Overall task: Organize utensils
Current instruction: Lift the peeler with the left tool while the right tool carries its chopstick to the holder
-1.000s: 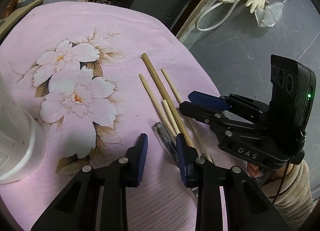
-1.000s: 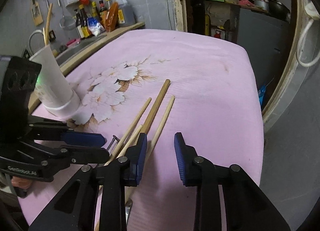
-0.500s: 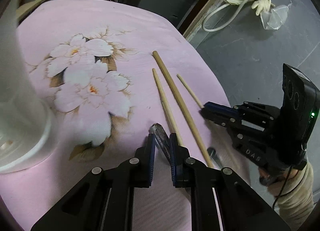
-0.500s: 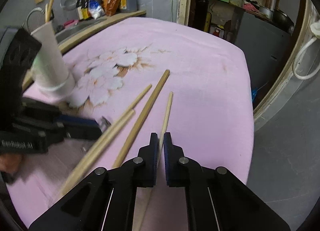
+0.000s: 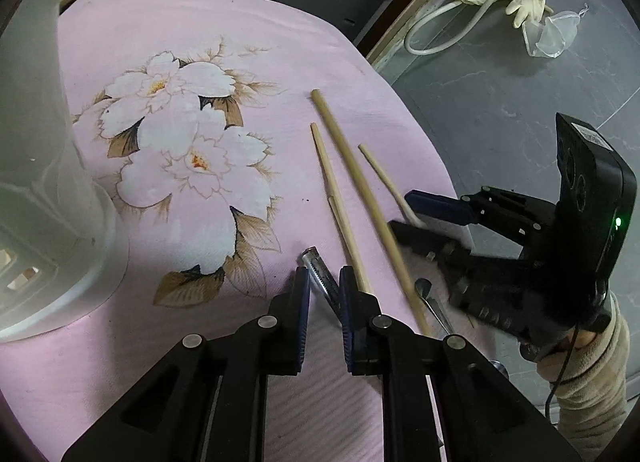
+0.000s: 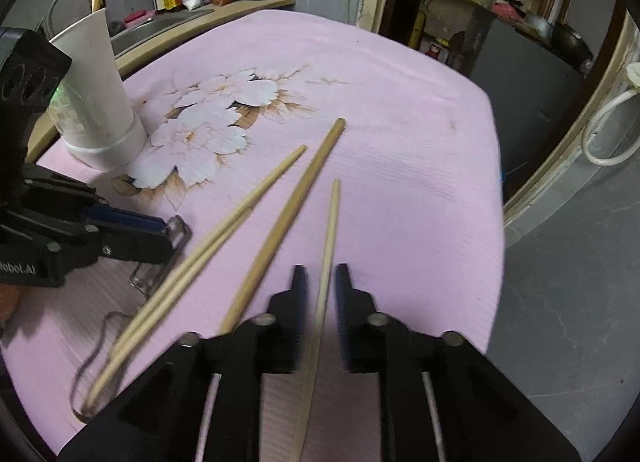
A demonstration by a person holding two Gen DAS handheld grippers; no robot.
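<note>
Chopstick [image 6: 329, 238], thin pale wood, lower centre, lies between the right gripper's [image 6: 320, 282] opening jaws, while the left gripper [image 5: 323, 286] clamps a clear plastic pen [image 5: 320, 272]; next, regrip and carry both to the tall white plastic holder [image 6: 100, 101].

Left gripper [image 5: 324, 282] clamped, right gripper [image 6: 320, 286] opening

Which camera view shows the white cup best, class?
The right wrist view: the white cup stands whole on the pink cloth, rim to base, with sticks rising from it. The left wrist view catches only part of its side and base, cropped at the left edge and blurred.
</note>
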